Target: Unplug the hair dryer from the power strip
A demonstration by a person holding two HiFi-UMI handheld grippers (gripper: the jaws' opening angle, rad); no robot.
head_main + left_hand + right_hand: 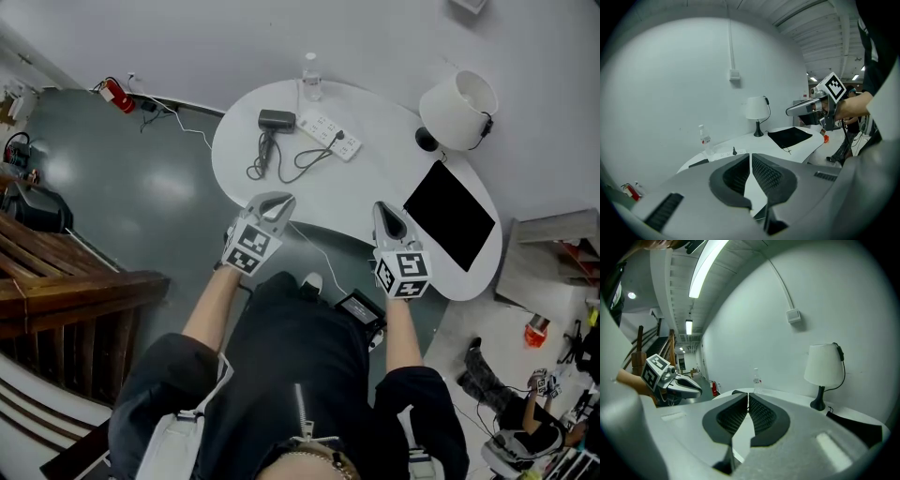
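Note:
On the white table (375,187), the black hair dryer (274,127) lies at the far left with its cord looped beside it. Its black plug (338,137) sits in the white power strip (330,135), which also shows in the left gripper view as the power strip (727,153) with the plug (734,151) upright in it. My left gripper (281,199) (750,157) hovers at the table's near edge, shut and empty. To its right, my right gripper (382,207) (748,397) is also shut with nothing in it. Both are well short of the strip.
A water bottle (311,77) stands behind the strip at the far edge. A white lamp (459,111) stands at the far right, with a black mat (448,216) in front of it. A red fire extinguisher (117,95) and cables lie on the floor at left.

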